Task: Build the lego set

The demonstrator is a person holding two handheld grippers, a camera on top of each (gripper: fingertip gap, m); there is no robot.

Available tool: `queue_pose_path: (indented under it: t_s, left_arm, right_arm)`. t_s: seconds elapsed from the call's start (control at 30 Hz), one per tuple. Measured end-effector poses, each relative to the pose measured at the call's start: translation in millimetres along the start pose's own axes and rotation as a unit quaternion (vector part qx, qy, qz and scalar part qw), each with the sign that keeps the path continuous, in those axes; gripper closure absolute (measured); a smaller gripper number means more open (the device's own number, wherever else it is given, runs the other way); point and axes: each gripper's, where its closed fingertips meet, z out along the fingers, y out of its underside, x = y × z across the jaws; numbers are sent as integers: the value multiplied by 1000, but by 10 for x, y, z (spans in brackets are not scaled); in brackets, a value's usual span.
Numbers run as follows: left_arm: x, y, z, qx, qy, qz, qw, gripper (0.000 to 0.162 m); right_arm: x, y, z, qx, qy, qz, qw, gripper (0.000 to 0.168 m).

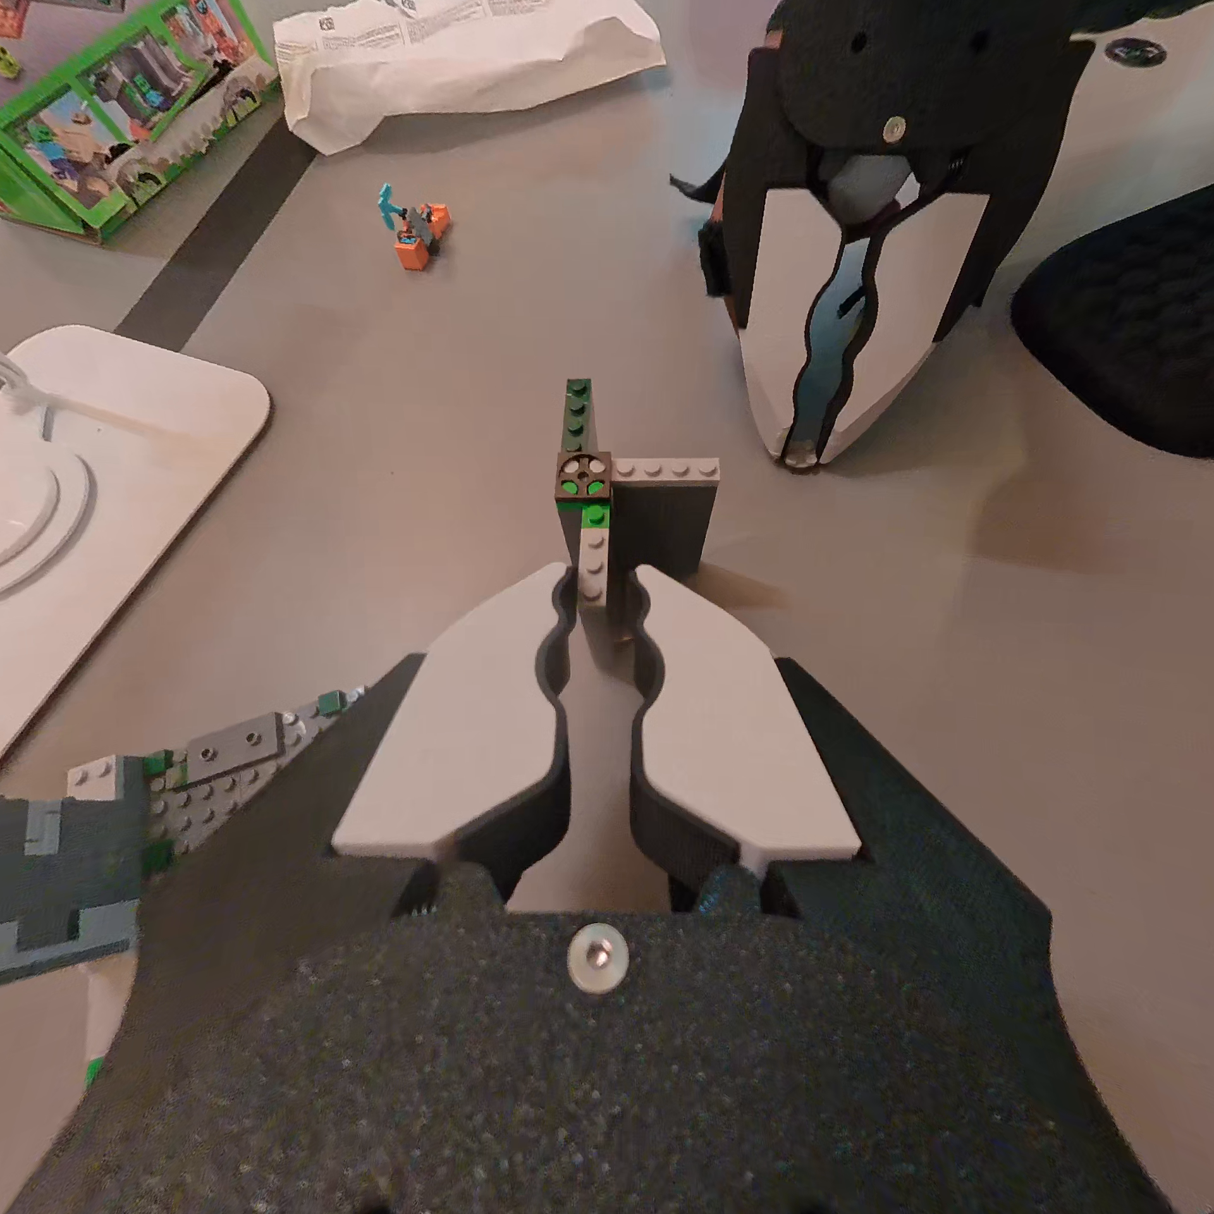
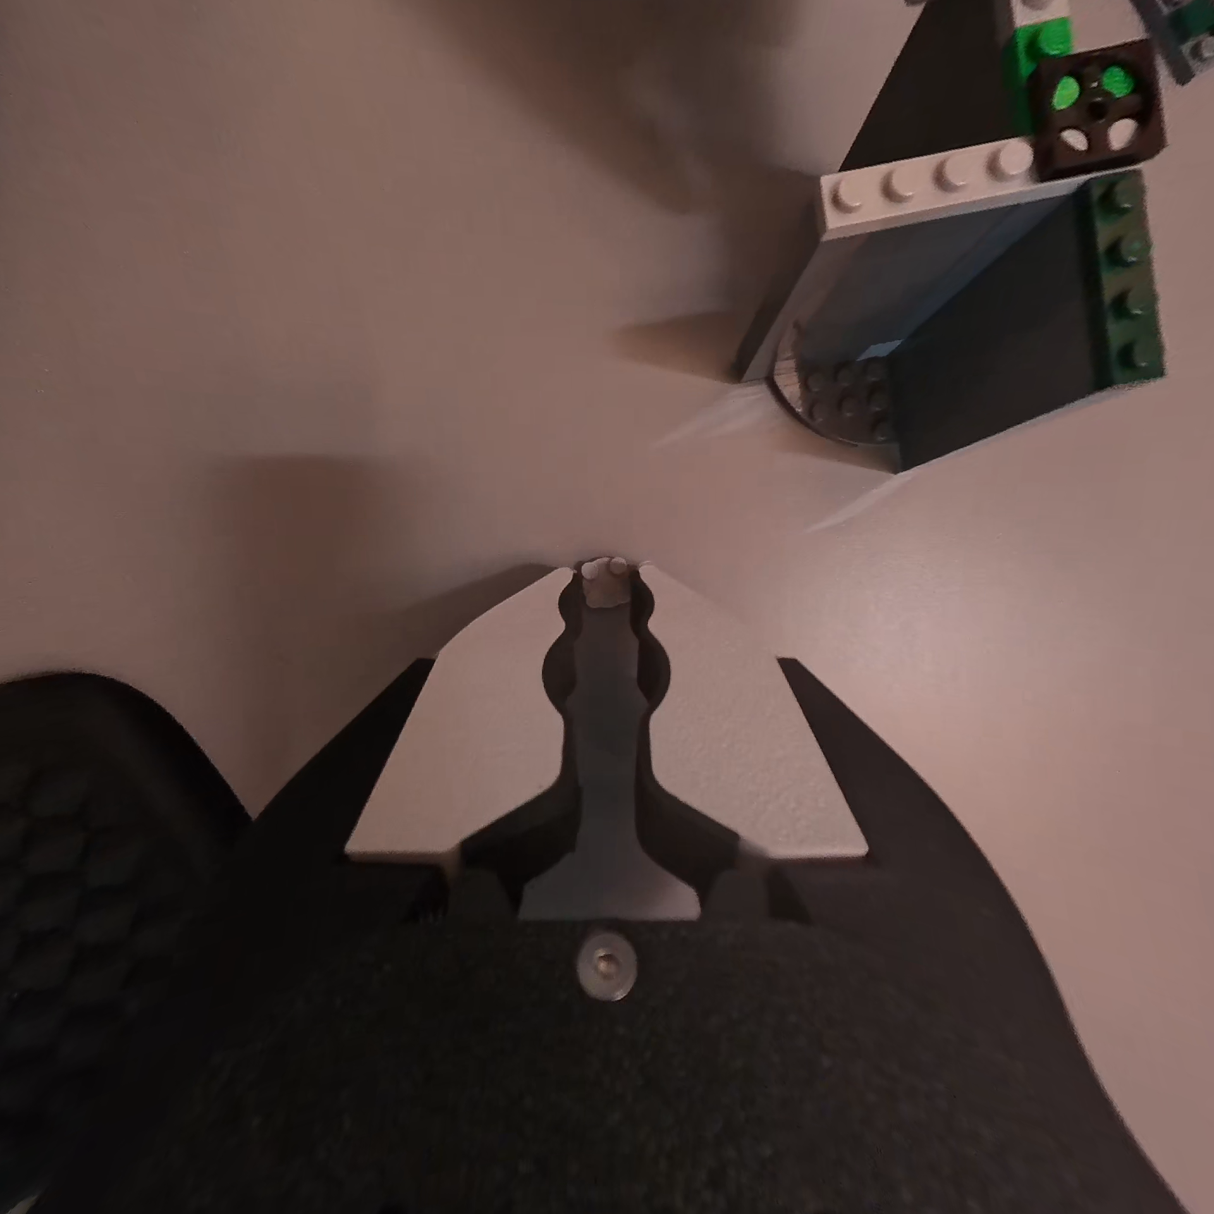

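Right tool is pinching a tiny grey studded brick low over the grey surface (ready to add), while left tool, jaws apart and empty, is straddling the grey-and-green walled lego piece, probably steadying it.

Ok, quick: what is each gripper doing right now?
Left gripper: open around the Lego assembly, not clamped.
Right gripper: closed on a small grey Lego piece.
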Motion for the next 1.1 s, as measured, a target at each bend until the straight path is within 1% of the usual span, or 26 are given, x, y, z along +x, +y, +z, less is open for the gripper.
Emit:
queue_pose_path:
  t_s: [0.1,0.23,0.3,0.4,0.57,0.73,1.1]
  left_arm:
    - [12,16,-27,3,-5,-5,1000,148]
    - [16,34,-28,6,-7,-9,1000,148]
    - [16,39,-21,5,-7,-8,1000,148]
    - [14,40,-34,6,-10,-6,1000,148]
    - [-7,44,-63,14,-12,-9,1000,148]
    - [-4,64,-51,14,-6,-10,1000,148]
    - [25,70,-26,12,0,-8,1000,147]
  right_arm:
    - [82,-142,-151,26,16,0,1000,155]
    - [343,-600,-492,68,52,-10,996,155]
    - [475,-802,-565,65,67,-33,995,155]
    - [611,-982,-516,42,60,-59,996,155]
    - [712,-1048,-330,7,26,-68,997,155]
    - [707,-1023,-270,-13,8,-69,998,155]
    - [705,-954,-226,-14,6,-64,998,155]
